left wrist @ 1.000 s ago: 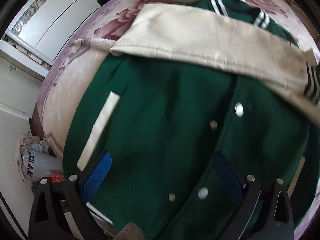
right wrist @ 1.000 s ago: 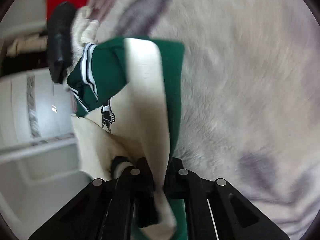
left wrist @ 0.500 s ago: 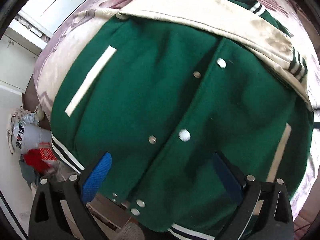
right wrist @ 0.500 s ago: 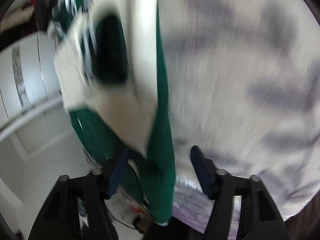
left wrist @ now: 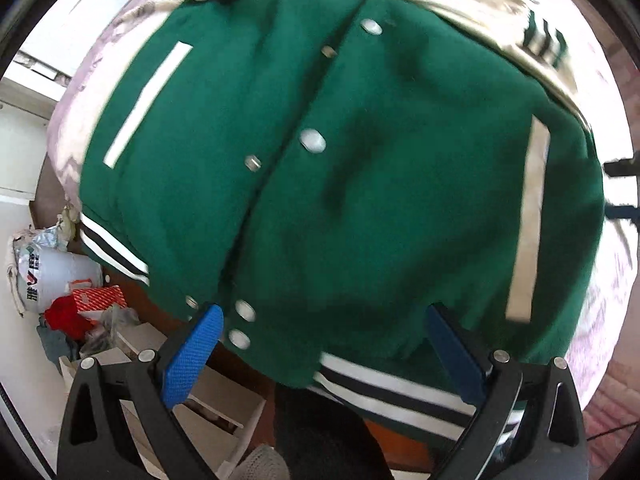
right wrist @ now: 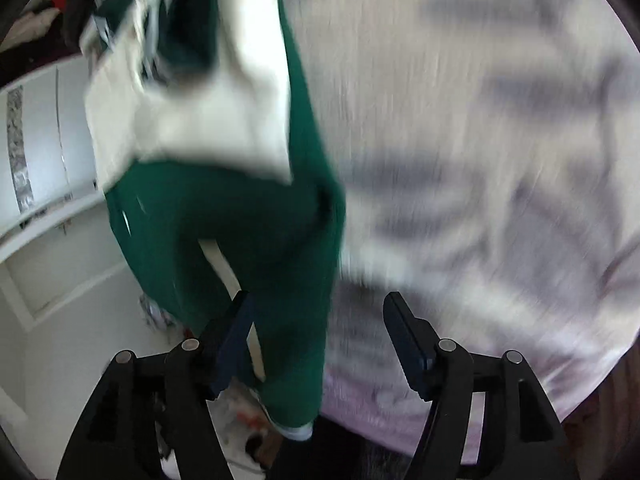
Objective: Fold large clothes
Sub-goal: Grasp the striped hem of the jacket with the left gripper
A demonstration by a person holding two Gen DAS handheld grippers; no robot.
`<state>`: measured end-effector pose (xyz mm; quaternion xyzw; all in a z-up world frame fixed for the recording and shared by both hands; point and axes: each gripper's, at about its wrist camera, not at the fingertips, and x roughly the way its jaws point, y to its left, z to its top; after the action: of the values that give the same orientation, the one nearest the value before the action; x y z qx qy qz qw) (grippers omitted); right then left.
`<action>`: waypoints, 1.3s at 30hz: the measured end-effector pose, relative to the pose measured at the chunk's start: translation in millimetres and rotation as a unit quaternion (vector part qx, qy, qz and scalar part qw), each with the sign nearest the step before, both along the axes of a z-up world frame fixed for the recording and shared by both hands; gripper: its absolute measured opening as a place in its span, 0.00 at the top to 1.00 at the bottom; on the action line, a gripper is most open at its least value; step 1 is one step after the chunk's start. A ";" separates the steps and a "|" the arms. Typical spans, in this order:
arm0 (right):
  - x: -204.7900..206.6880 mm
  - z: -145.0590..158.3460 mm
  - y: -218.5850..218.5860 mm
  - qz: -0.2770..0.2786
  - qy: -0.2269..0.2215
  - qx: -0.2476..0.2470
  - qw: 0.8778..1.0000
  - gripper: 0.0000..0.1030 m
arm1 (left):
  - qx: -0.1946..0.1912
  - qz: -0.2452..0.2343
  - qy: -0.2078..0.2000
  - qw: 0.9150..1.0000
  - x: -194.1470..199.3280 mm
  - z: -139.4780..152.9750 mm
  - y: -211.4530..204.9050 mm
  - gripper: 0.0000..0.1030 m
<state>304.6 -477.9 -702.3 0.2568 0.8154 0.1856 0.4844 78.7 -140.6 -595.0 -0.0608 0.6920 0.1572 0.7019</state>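
You had the green varsity jacket [left wrist: 352, 184] lying front-up on the floral bedspread [right wrist: 500, 120], snaps closed, hem hanging past the bed's edge. A cream sleeve [left wrist: 460, 4] already lay folded across the chest, so I'd call that sleeve fold done. Your left gripper [left wrist: 320, 344] hovered over the striped hem [left wrist: 384, 384], jaws wide, holding nothing. Your right gripper [right wrist: 320, 340] was opening, green cloth loose between its jaws, nothing pinched. Left to do, I'd judge: the body folds, hem up toward the collar.
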 end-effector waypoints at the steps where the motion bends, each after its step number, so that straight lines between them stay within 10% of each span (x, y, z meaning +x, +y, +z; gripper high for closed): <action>1: -10.5 -7.3 6.3 0.008 0.010 -0.002 1.000 0.40 | -0.002 -0.005 0.002 1.000 -2.0 -4.1 -2.8 0.00; 3: -31.3 -19.3 16.7 0.022 0.005 -0.028 0.999 0.63 | 0.002 -0.024 0.005 1.000 -7.1 -17.4 -12.6 0.00; 7: -42.7 -25.7 17.4 0.009 0.003 -0.074 0.997 0.67 | 0.012 -0.045 0.017 0.999 -25.2 -51.3 -23.0 0.00; 13: 1.3 20.1 3.6 -0.024 -0.018 0.003 1.000 0.38 | 0.003 -0.022 0.000 1.000 -24.0 -23.6 -7.2 0.00; 18: 81.2 18.2 -51.4 -0.126 -0.076 0.017 0.989 0.36 | -0.041 -0.027 -0.048 0.998 -22.5 11.2 -25.3 0.00; 22: 114.0 -0.1 -66.5 -0.135 -0.082 0.003 0.987 0.36 | -0.096 -0.127 -0.035 0.987 -26.7 3.0 -97.1 0.00; 25: 120.1 1.7 -64.7 -0.127 -0.083 0.016 0.988 0.36 | -0.066 -0.203 0.007 0.977 -34.5 -31.6 -150.1 0.02; 26: 113.5 -4.3 -72.4 -0.126 -0.083 0.024 0.988 0.36 | -0.056 -0.212 0.015 0.976 -37.3 -41.1 -156.9 0.09; 28: 117.8 -5.4 -83.9 -0.129 -0.082 0.043 0.987 0.36 | -0.004 -0.213 0.018 0.977 -42.6 -54.5 -157.2 0.63; 31: 132.0 -13.4 -75.8 -0.139 -0.104 0.058 0.983 0.36 | -0.028 -0.174 -0.026 0.984 -50.5 -37.6 -132.7 0.89; 39: 177.0 -42.1 -37.3 -0.160 -0.103 0.199 0.961 0.26 | -0.051 -0.155 -0.089 0.983 -61.0 19.5 -104.1 0.94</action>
<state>481.6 -515.1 -744.4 0.4547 0.6559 0.2892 0.5286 17.6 -244.6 -575.5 -0.0026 0.6353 0.0052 0.7723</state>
